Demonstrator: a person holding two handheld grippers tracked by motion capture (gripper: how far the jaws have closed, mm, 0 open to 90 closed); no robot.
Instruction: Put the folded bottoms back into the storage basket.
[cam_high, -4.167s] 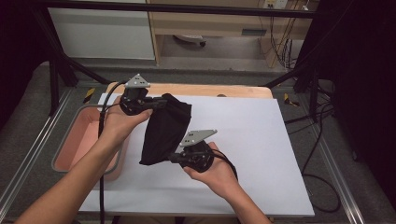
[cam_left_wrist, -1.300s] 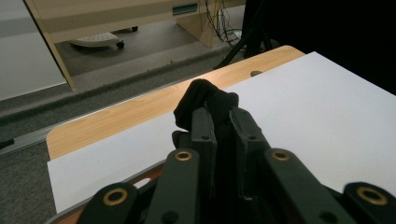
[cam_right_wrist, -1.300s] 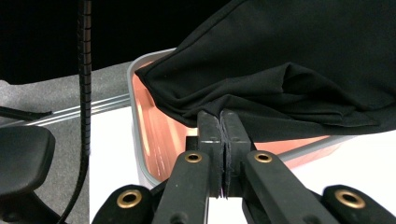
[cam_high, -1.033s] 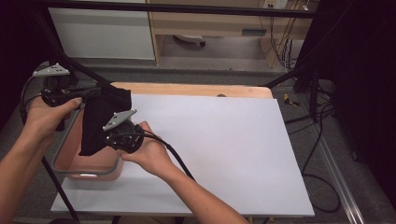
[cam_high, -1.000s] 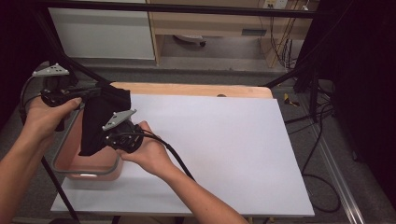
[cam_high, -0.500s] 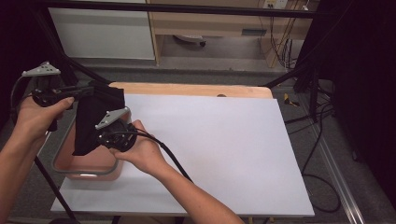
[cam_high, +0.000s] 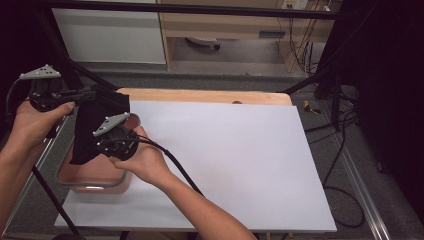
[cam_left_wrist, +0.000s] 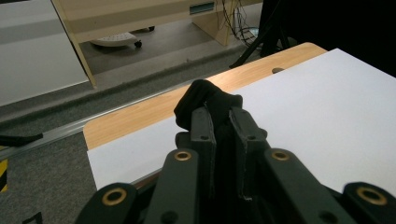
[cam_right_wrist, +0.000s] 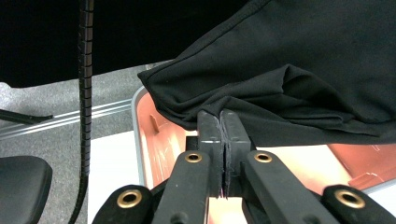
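While both grippers hang the black cloth (cam_high: 95, 127) over the pink bin (cam_high: 92, 175), the step in hand looks like lowering it into that bin. The right gripper (cam_high: 107, 145), nearer the person and over the bin's middle, has its jaws pressed together on a folded edge of the cloth. The left gripper (cam_high: 87, 93), beyond the bin's far-left corner, is clamped on a bunched upper corner, jaws nearly together with fabric between. The cloth hangs above the bin, lower edge close to the inside, contact not clear.

To do it well: bring both hands down together, keep the cloth inside the bin's rim, let the bottom settle first, then part the jaws, right one first. Watch that fabric doesn't drape over the rim onto the white table (cam_high: 240, 160) beside the bin.

Count: one cloth, one bin, two grippers, two hands, one white table, with one wooden strip (cam_high: 210, 96) along the table edge past the bin.
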